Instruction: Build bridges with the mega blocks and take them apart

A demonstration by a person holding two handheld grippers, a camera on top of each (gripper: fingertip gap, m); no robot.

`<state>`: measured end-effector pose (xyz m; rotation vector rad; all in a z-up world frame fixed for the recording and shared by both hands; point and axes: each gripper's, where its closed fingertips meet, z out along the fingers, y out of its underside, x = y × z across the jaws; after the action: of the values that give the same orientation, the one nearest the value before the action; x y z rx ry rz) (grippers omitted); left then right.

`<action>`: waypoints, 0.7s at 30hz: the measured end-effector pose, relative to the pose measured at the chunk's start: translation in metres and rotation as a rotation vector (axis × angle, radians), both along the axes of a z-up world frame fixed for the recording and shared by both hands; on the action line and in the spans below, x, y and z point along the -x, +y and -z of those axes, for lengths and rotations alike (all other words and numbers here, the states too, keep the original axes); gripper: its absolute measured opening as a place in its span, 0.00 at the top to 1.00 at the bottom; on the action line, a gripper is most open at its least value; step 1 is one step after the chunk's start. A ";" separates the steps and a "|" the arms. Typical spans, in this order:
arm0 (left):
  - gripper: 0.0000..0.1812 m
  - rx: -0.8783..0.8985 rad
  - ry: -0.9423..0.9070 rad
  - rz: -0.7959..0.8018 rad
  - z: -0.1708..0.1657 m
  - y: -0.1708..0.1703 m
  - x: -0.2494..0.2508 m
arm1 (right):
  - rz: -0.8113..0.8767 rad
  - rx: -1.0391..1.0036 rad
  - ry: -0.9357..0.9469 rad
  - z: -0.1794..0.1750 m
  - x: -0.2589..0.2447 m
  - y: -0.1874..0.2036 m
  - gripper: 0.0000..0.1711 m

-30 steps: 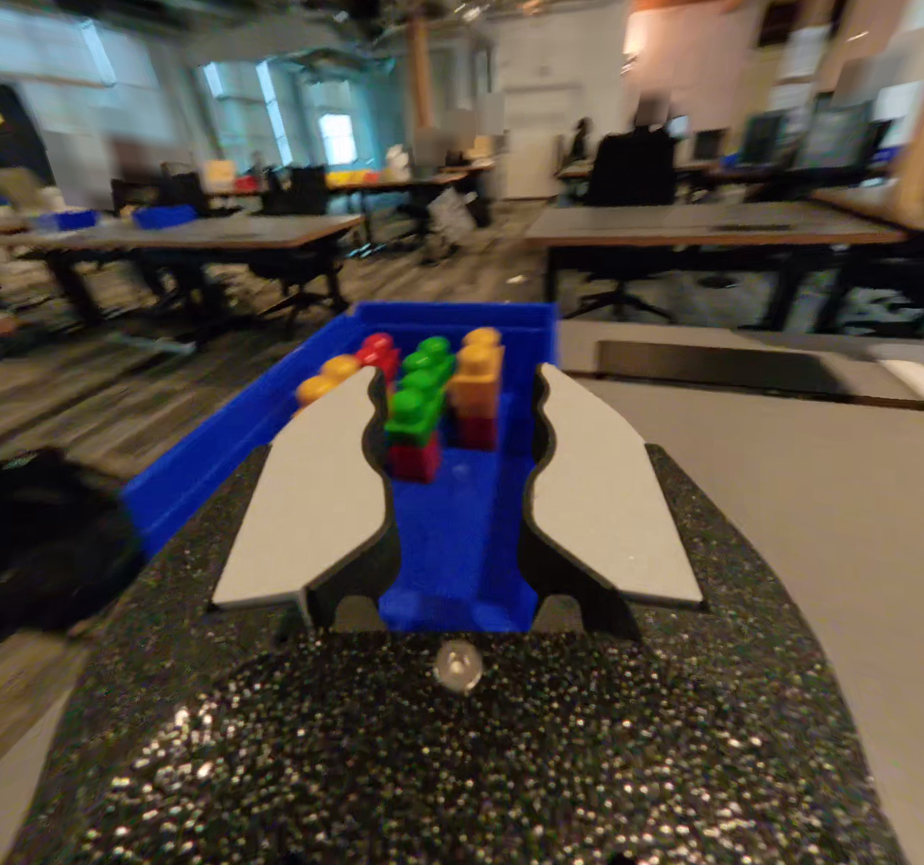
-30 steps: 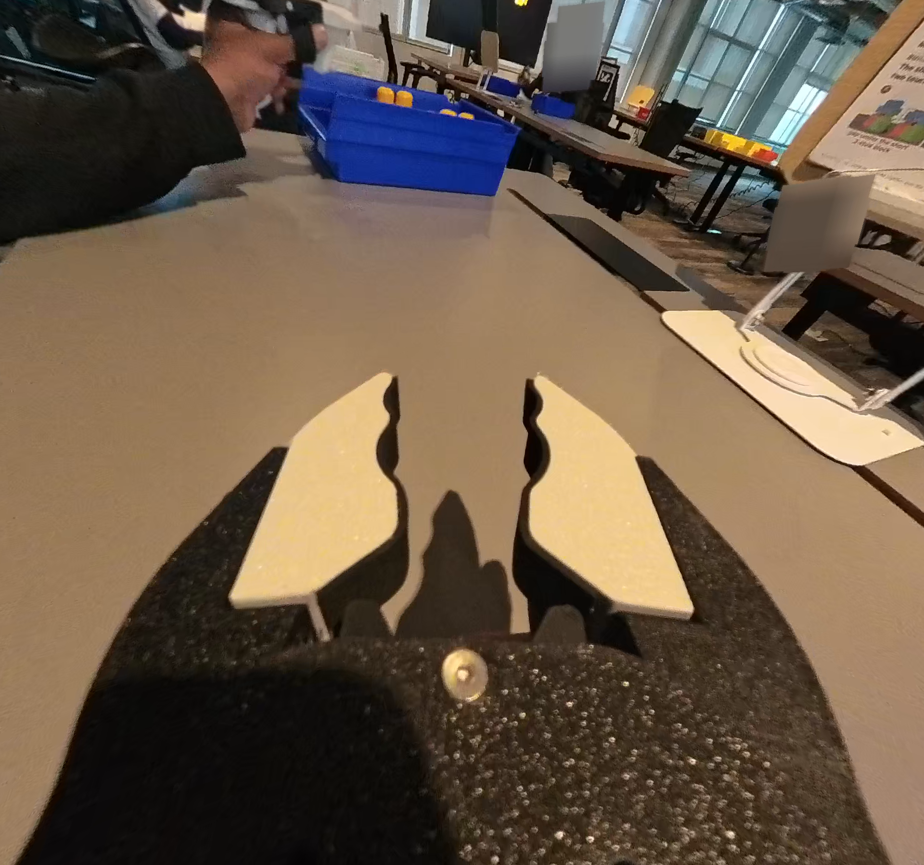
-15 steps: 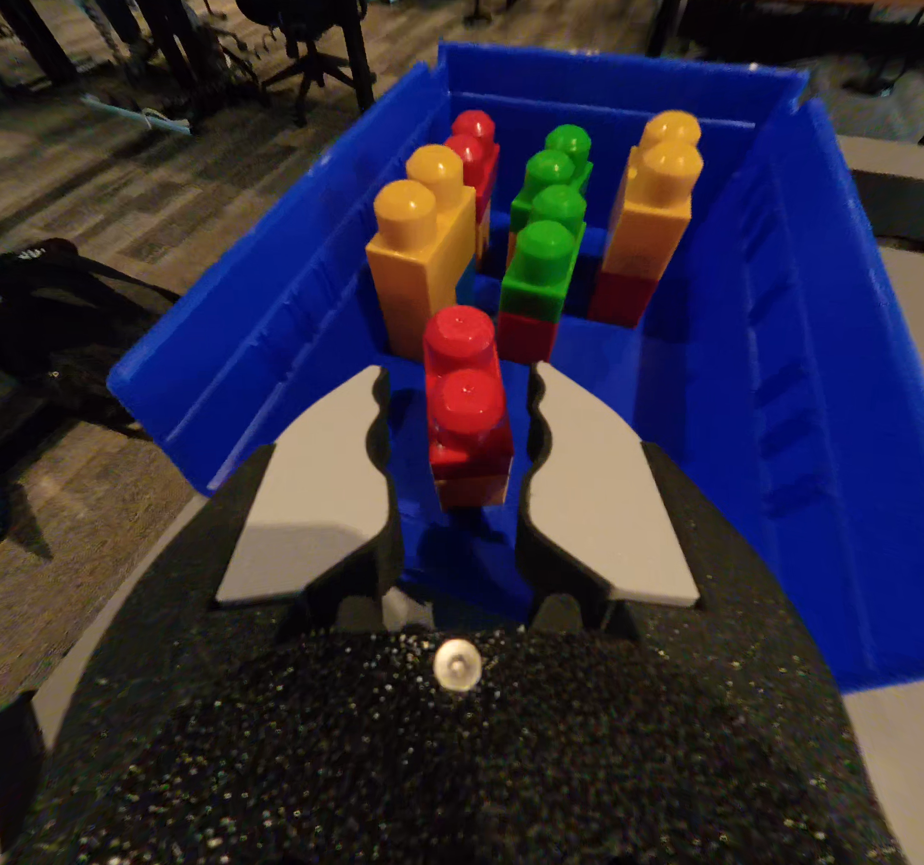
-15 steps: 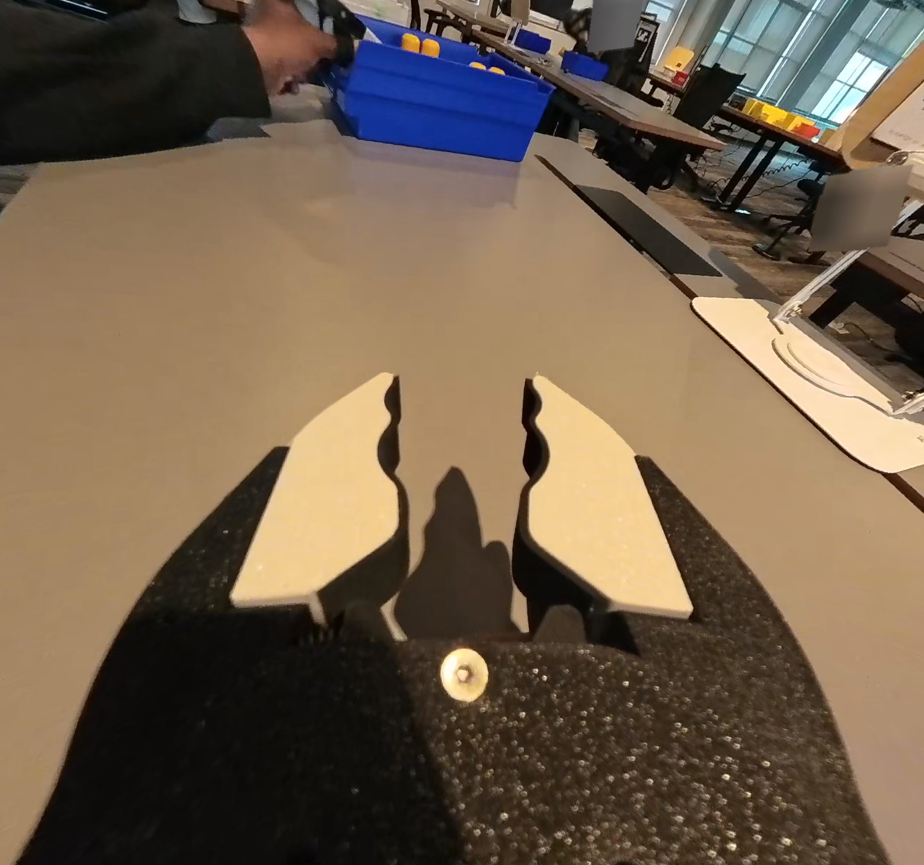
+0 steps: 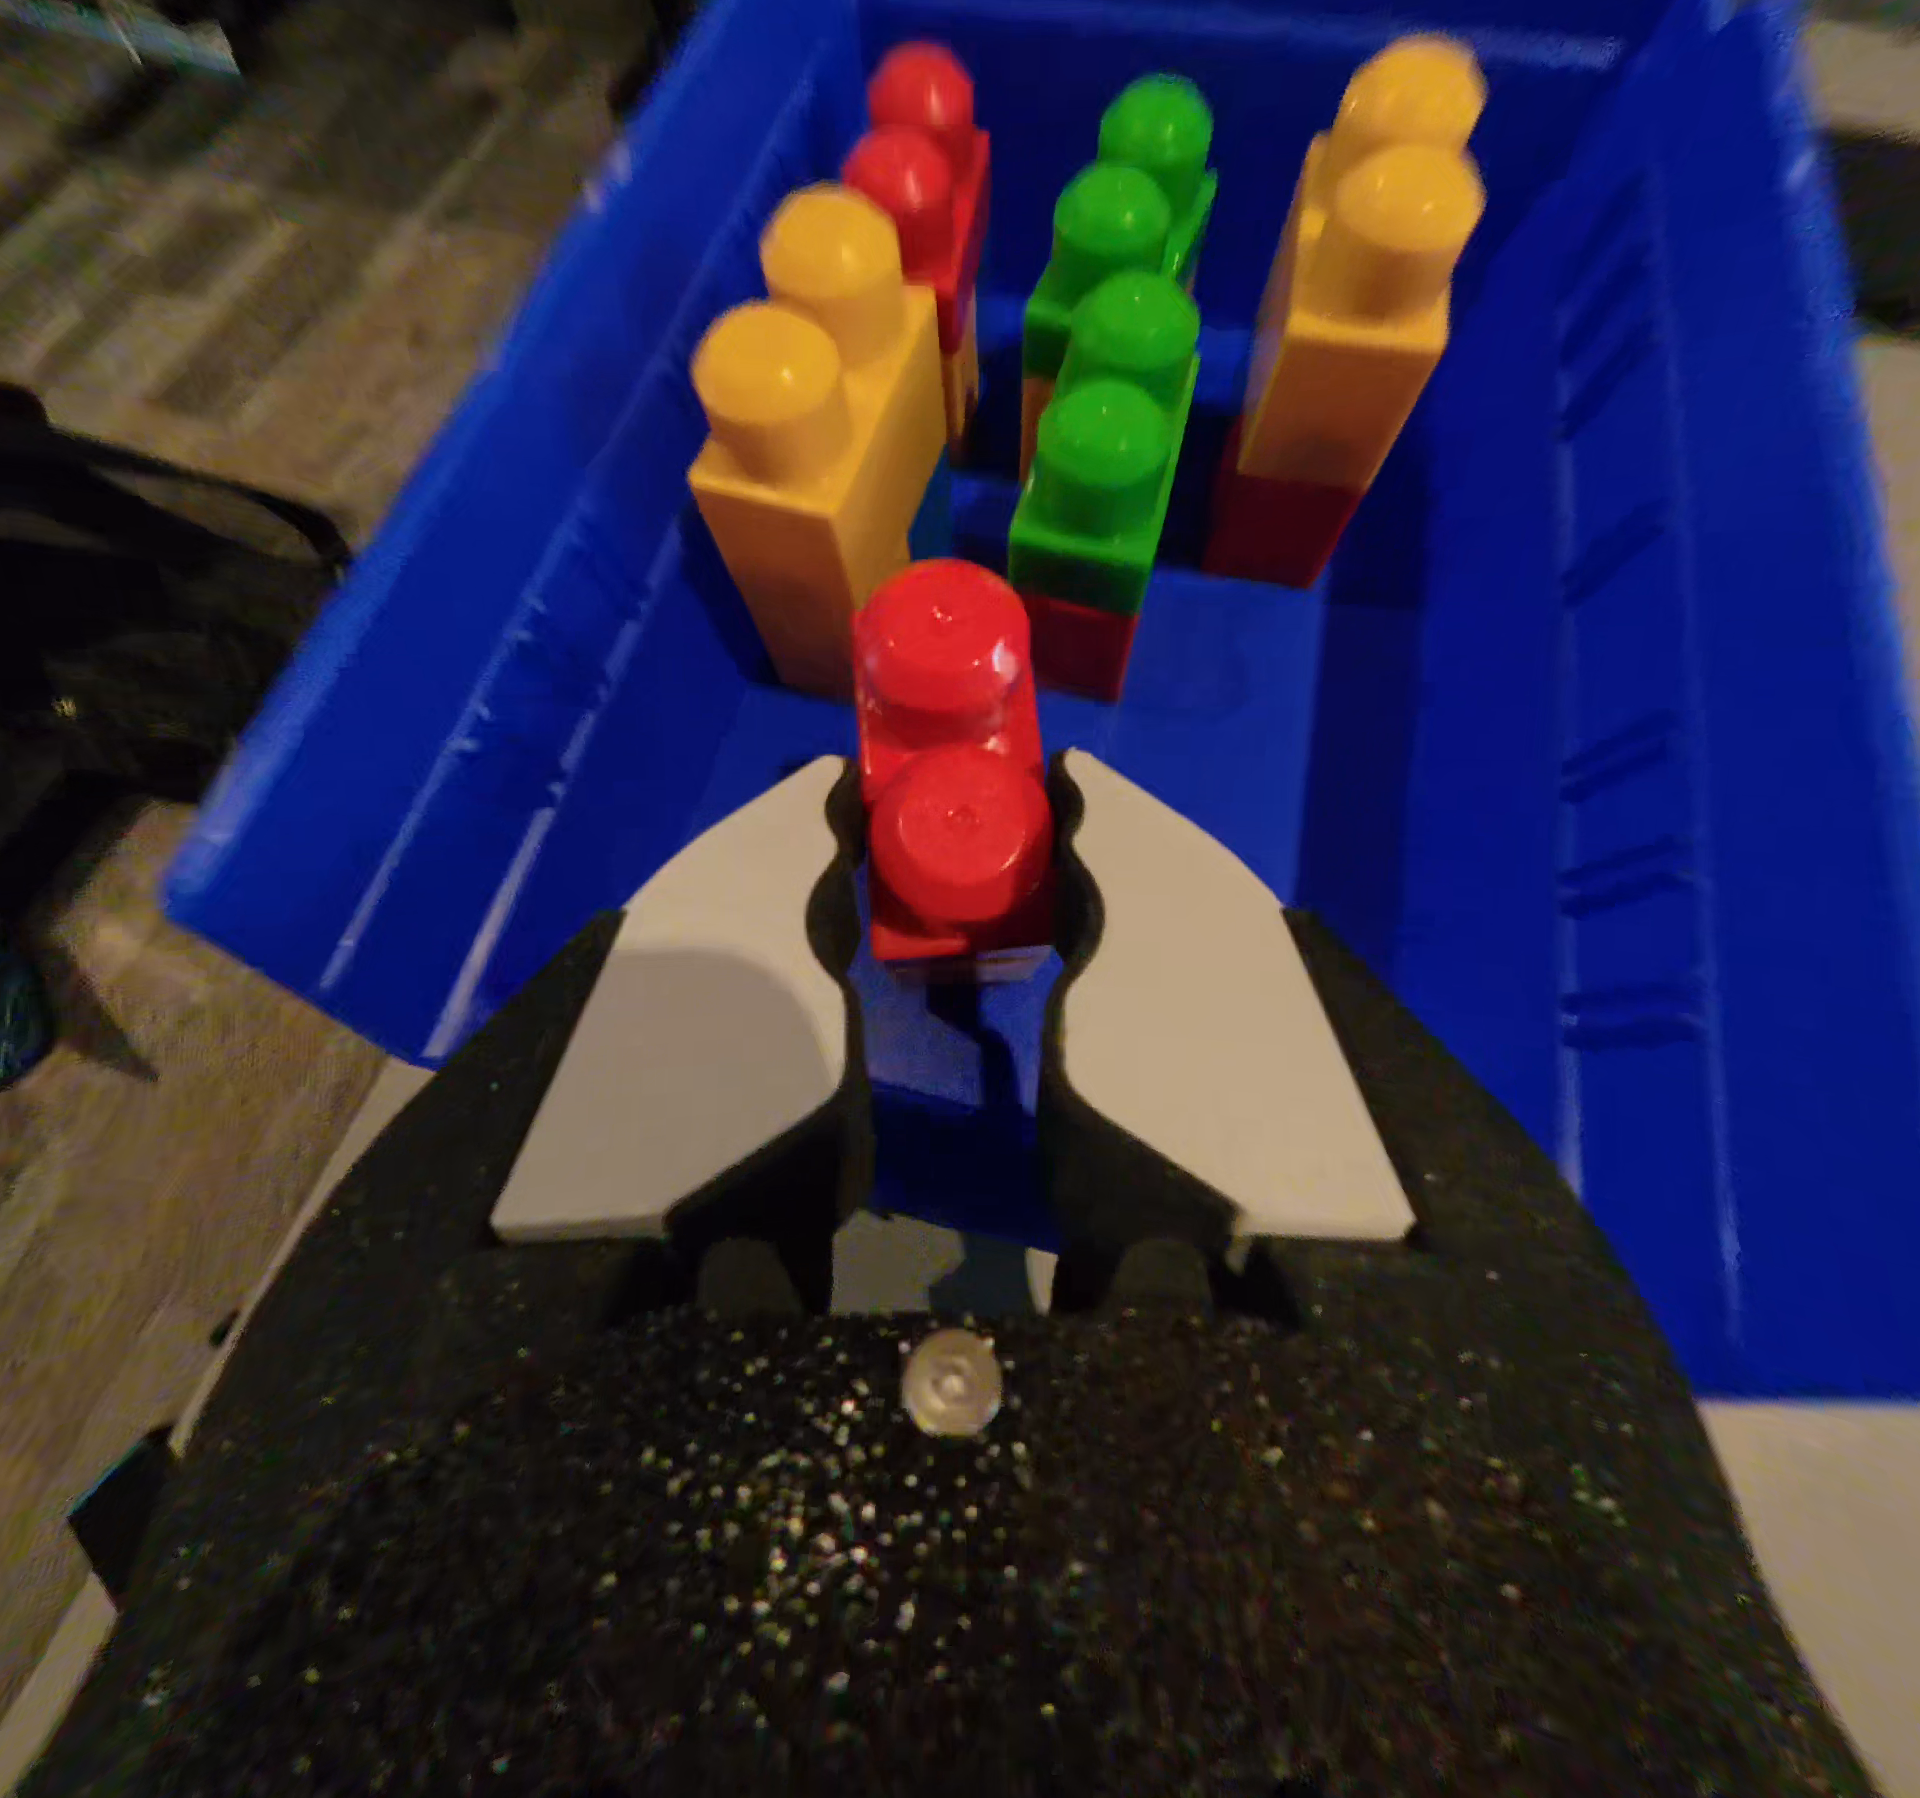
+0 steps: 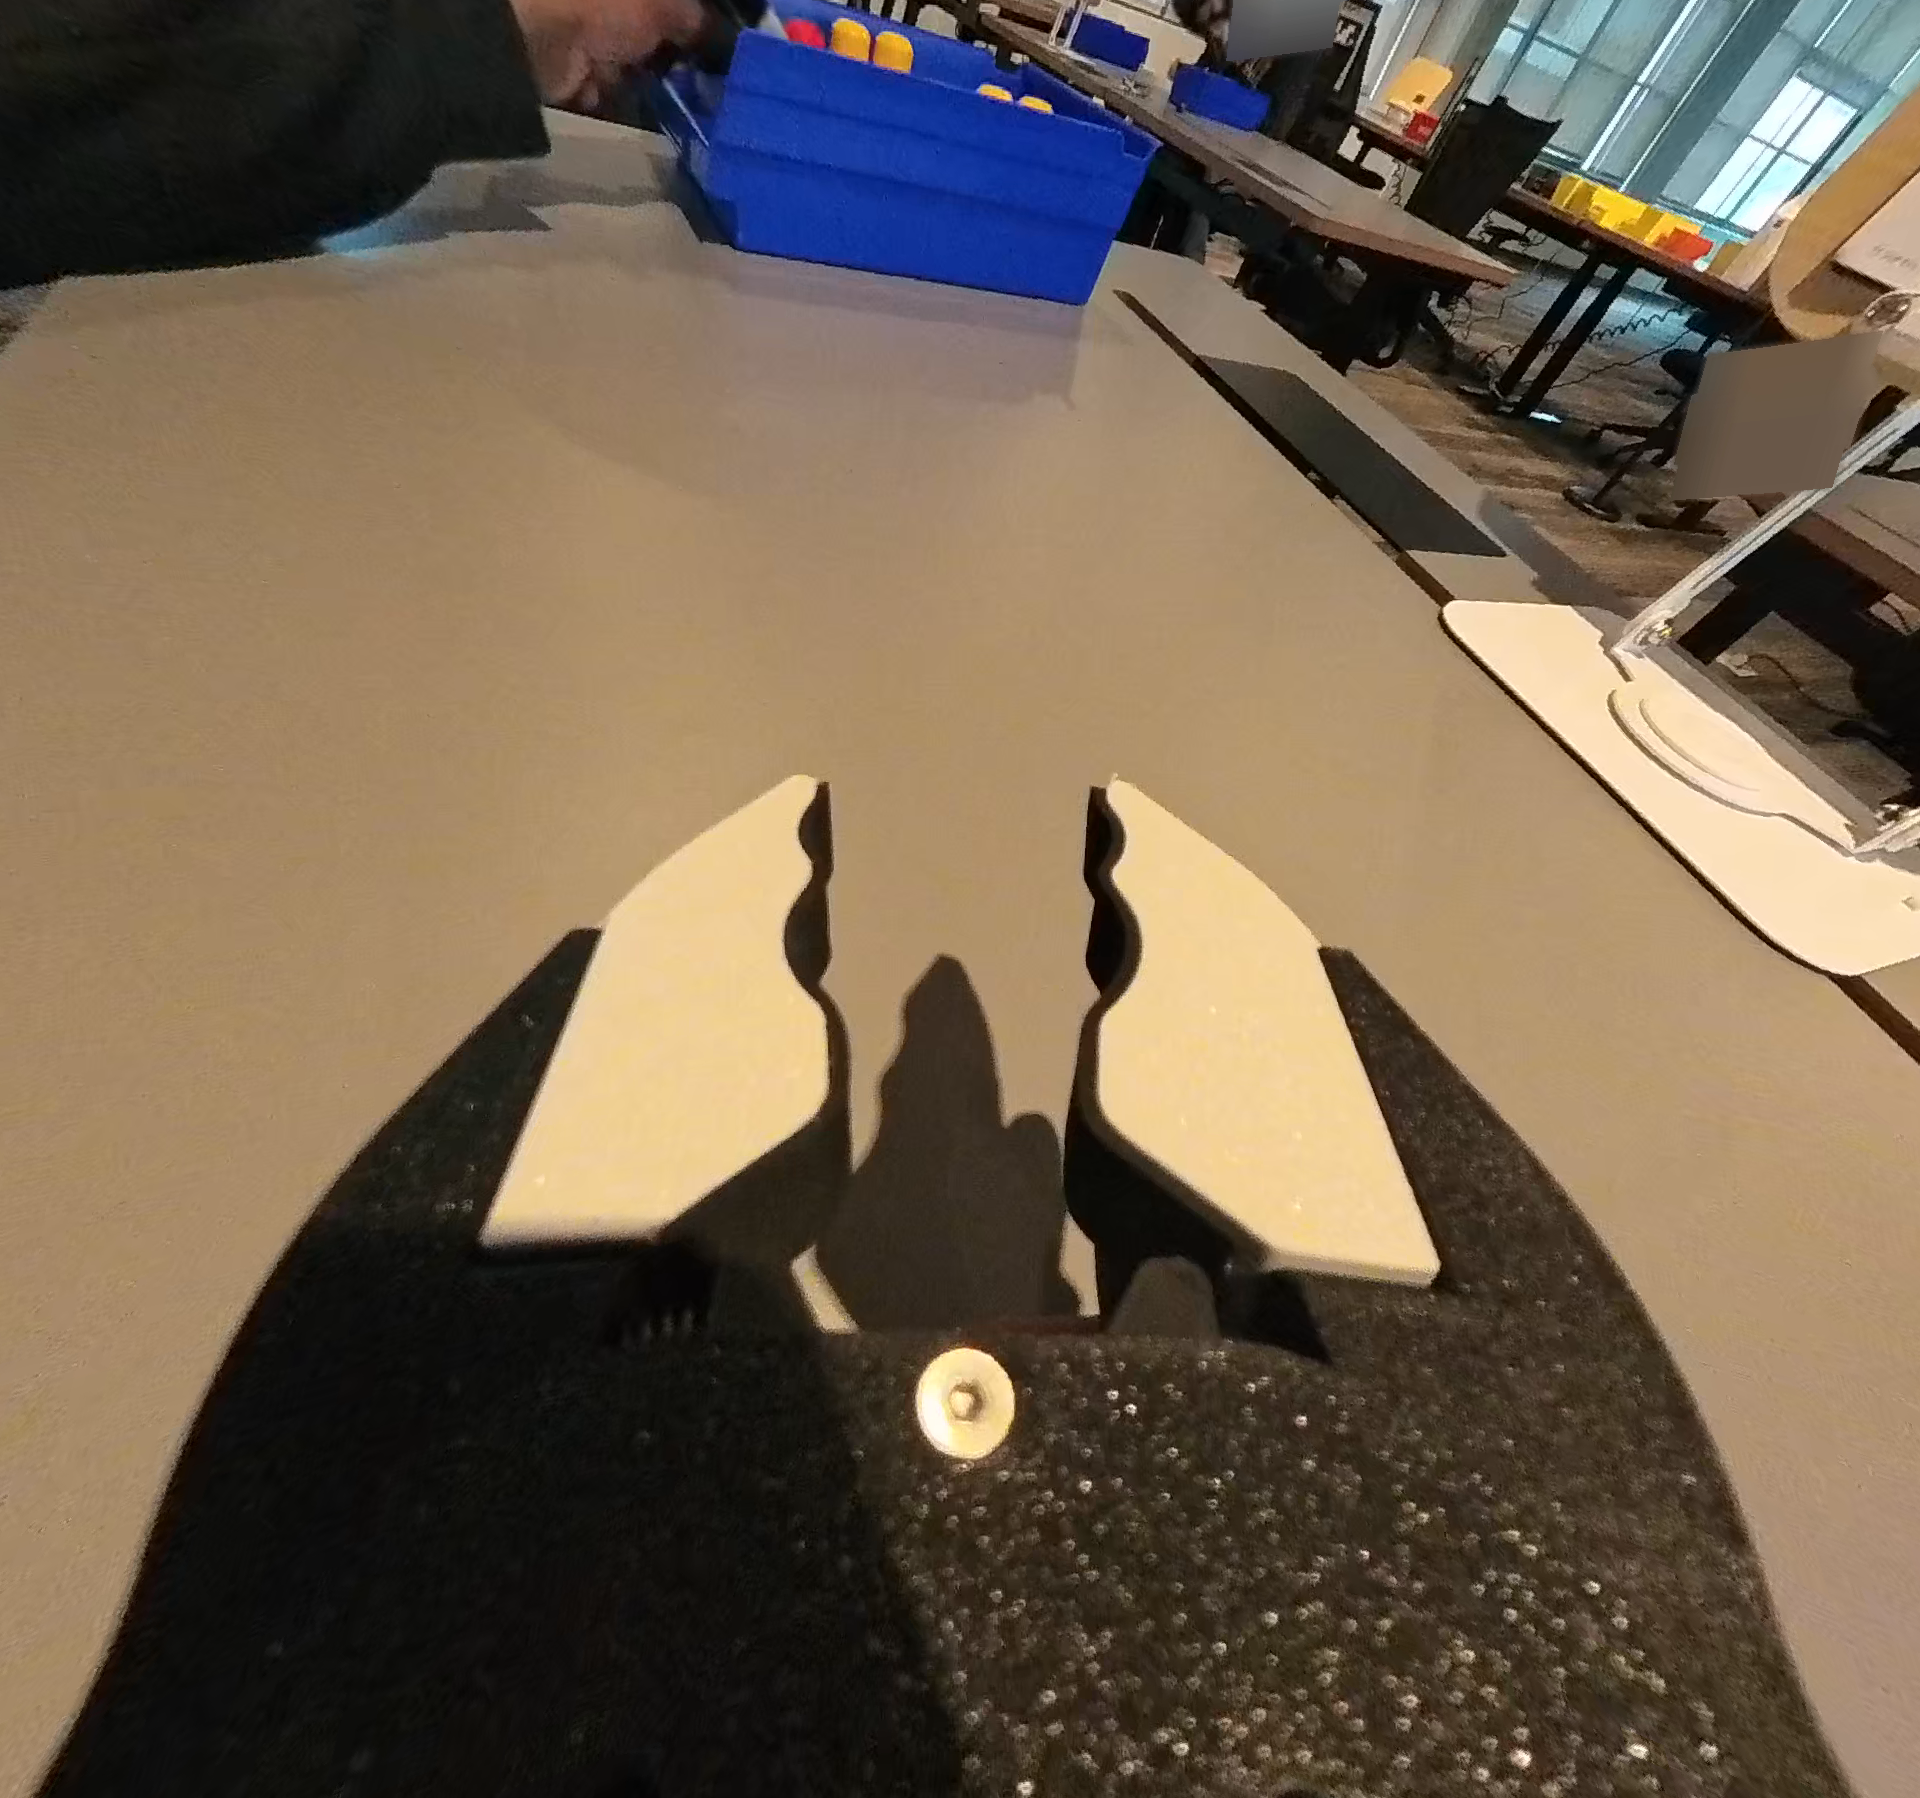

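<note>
A red block (image 5: 951, 792) with 2 round studs is clamped between the fingers of the left tool (image 5: 951, 844), taken across its flat side walls near the end closer to the camera. It sits in the near part of a blue bin (image 5: 436, 709); whether it rests on the bin floor or is lifted cannot be told. The block is judged to be light, hollow, stiff plastic with a smooth, glossy skin, so the flat sides are the safer hold; the rounded studs would likely slip.

Behind it in the bin, short stacks stand upright: a yellow block (image 5: 821, 460) toward the left wall, a red block (image 5: 925, 179) behind that, 2 green blocks (image 5: 1112, 418) on a red base in the middle, and a yellow block (image 5: 1371, 314) on a red base toward the right wall.

The bin (image 6: 904, 159) is seen at the far edge of the grey matte table (image 6: 623, 553). The right tool (image 6: 958, 803) is held open and empty over the table's near part.
</note>
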<state>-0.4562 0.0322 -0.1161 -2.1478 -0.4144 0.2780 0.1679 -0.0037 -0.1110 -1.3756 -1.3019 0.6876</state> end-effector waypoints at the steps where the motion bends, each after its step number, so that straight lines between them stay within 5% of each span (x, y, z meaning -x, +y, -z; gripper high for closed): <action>1: 0.82 -0.066 0.032 0.023 -0.014 0.000 -0.004 | 0.000 0.001 0.002 0.000 0.000 0.000 0.73; 5: 0.82 -0.511 0.185 0.384 -0.118 -0.001 -0.096 | 0.003 0.011 0.033 -0.004 0.000 0.002 0.73; 8: 0.82 -0.729 0.060 0.911 -0.160 -0.013 -0.235 | 0.008 0.031 0.068 -0.009 -0.001 0.006 0.72; 13: 0.82 -0.421 -0.162 1.564 -0.106 -0.029 -0.438 | -0.002 0.075 0.113 -0.014 -0.006 0.008 0.71; 17: 0.82 -0.086 -0.225 1.773 -0.043 -0.044 -0.545 | -0.064 0.146 0.094 -0.009 -0.009 0.001 0.68; 21: 0.82 0.007 -0.203 1.836 -0.023 -0.053 -0.599 | -0.096 0.213 0.028 0.001 -0.012 -0.003 0.65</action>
<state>0.1432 -0.0210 -0.0936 -1.7362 1.4252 -0.9504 0.1797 -0.0064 -0.1120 -1.4746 -1.3080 0.9294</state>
